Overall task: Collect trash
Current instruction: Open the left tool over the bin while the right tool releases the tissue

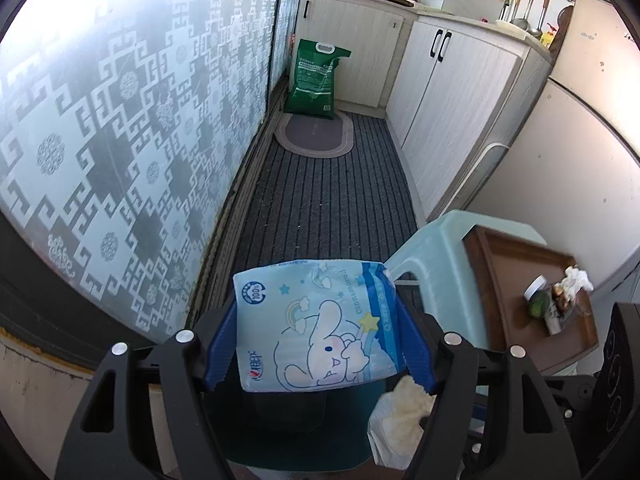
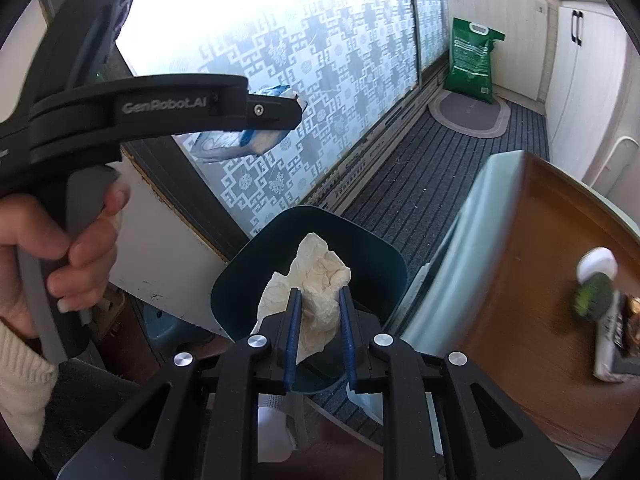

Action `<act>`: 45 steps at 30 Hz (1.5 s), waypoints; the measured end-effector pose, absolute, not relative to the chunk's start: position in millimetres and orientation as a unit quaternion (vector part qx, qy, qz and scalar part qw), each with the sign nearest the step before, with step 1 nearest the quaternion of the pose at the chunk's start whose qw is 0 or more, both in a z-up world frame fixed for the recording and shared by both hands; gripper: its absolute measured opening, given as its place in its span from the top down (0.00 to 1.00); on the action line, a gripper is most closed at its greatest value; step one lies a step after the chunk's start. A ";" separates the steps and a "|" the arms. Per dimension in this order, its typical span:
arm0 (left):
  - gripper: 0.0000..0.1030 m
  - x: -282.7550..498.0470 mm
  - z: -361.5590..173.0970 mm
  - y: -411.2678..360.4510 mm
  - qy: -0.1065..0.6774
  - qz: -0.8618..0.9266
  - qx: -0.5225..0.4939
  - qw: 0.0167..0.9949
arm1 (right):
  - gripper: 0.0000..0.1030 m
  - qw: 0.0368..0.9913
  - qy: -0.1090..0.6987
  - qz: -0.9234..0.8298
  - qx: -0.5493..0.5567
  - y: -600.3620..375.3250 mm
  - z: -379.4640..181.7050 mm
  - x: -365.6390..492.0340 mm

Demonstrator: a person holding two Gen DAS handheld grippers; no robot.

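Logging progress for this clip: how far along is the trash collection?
Midway. No trash visibly lies in the dark teal plastic bin yet. The left hand-held gripper grips a blue cartoon-printed tissue packet; the right hand-held gripper holds a crumpled white tissue over the bin. Wrappers and a green item remain on the brown tray.

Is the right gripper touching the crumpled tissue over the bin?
Touching. In the right wrist view the right gripper has its blue jaws pressed against both sides of the crumpled tissue, holding it above the dark teal bin.
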State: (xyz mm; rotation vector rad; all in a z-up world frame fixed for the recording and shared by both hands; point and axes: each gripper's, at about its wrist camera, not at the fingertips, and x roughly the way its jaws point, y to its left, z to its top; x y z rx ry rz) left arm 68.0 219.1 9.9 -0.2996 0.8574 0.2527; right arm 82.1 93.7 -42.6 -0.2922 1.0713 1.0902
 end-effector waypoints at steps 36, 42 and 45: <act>0.28 38.0 -139.4 219.3 0.540 0.107 -0.106 0.828 | 0.62 0.724 0.455 0.502 -0.128 125.4 -18.1 71.4; 0.25 39.5 -143.5 225.7 0.536 0.110 -0.112 0.830 | 0.62 0.727 0.454 0.500 -0.123 120.8 -15.7 76.1; 0.23 40.3 -140.9 226.1 0.530 0.115 -0.114 0.832 | 0.62 0.728 0.452 0.500 -0.122 120.2 -13.9 76.7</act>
